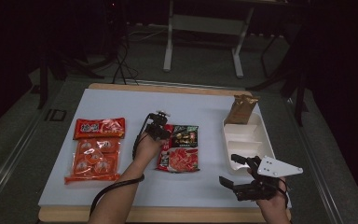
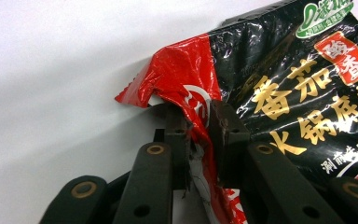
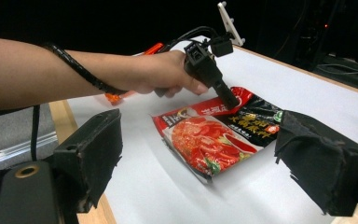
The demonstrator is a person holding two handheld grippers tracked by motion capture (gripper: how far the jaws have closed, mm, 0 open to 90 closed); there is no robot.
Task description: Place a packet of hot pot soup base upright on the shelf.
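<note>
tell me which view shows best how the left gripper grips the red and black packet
The left gripper view: the left gripper is shut on the crumpled edge of the red and black packet, close up. The right gripper view shows it from the side, on the packet's far end. The high view is too distant for detail.

Black tongs (image 1: 161,132) with brass-coloured rivets, ribbed black cable, grey three-cornered plate (right tongs (image 1: 239,179)), bare forearms

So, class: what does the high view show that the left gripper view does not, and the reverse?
High view alone: orange snack packs, white divided tray, brown bag, right gripper with jaws apart. Left gripper view alone: pads pinching the crumpled red corner. Both: red-and-black hotpot soup base packet, left gripper, white table.
</note>
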